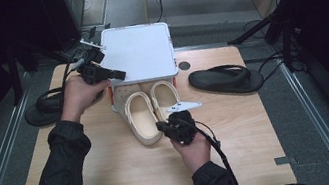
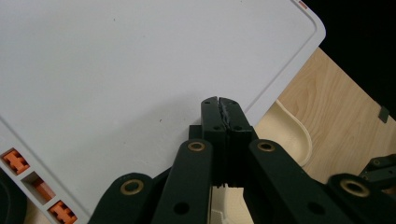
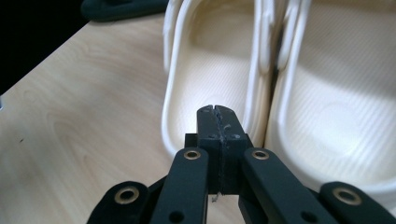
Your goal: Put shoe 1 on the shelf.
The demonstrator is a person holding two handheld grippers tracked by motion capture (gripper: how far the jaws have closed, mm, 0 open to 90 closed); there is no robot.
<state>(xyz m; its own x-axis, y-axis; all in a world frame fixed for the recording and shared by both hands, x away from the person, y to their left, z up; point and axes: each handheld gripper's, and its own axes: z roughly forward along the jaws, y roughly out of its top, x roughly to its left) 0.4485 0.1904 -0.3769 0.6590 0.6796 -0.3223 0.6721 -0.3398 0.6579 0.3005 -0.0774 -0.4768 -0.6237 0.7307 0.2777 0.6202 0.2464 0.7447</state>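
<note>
I see the wooden table (image 1: 116, 181) carrying everything. At its far edge sits a white bin lid (image 1: 140, 51), tilted up over a white bin with orange latches (image 2: 18, 161). In front of it, partly under the lid, lies a pair of cream clogs (image 1: 148, 110), side by side and touching, heels toward me. One black flip-flop (image 1: 226, 79) lies to the right of the bin, well apart from the clogs; a second black flip-flop (image 1: 44, 110) lies at the table's left edge, behind my left hand.

My left gripper (image 1: 116, 74) rests against the underside of the lid's near left corner, jaws pressed together with nothing between them. My right gripper (image 3: 217, 116) is just above the heel rim of the left clog (image 3: 205, 79), jaws shut, pads meeting, holding nothing.
</note>
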